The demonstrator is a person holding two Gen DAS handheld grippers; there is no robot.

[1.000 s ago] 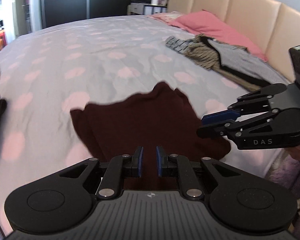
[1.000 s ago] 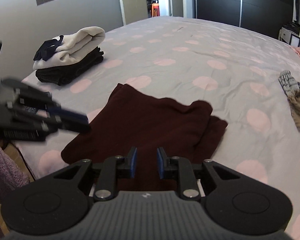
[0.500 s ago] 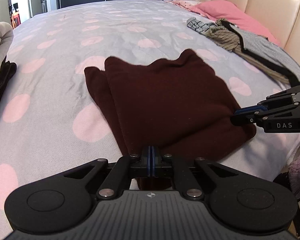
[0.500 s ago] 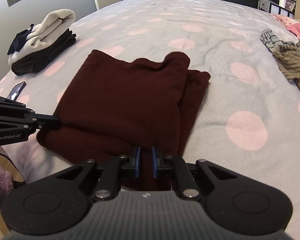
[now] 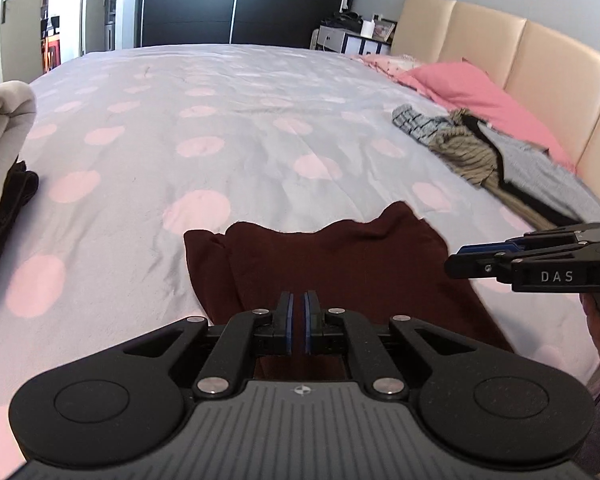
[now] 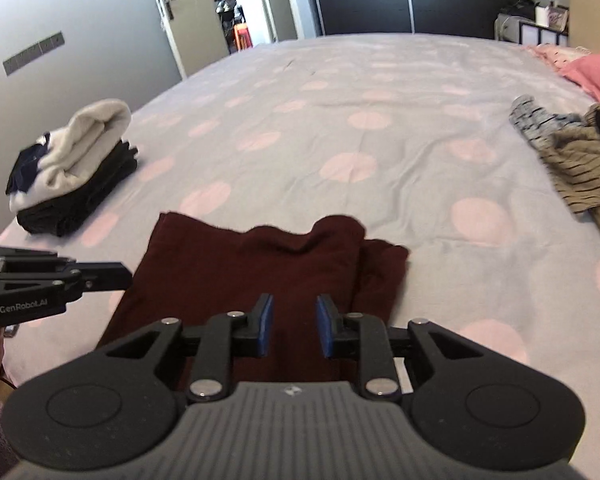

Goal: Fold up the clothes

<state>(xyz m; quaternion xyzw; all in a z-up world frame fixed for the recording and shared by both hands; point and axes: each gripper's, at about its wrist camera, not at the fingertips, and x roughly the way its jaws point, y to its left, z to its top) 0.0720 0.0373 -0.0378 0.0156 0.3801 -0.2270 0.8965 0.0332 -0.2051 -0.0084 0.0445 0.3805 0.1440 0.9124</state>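
So we've got the maroon garment (image 5: 340, 264) lying folded near the bed's (image 5: 228, 128) front edge. Half a second back both grippers were down at its near hem; now they've pulled back over it. Left gripper (image 5: 299, 322) jaws are together with nothing in them, right gripper (image 6: 293, 326) jaws are opening, empty too. This fold looks done, probably ready for the folded stack (image 6: 76, 168).

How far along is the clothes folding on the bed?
Done: a folded stack sits at the bed's corner. In hand: the maroon garment, already folded over; neither tool grips it, and the right tool is opening. Left: the unfolded pile by the headboard.
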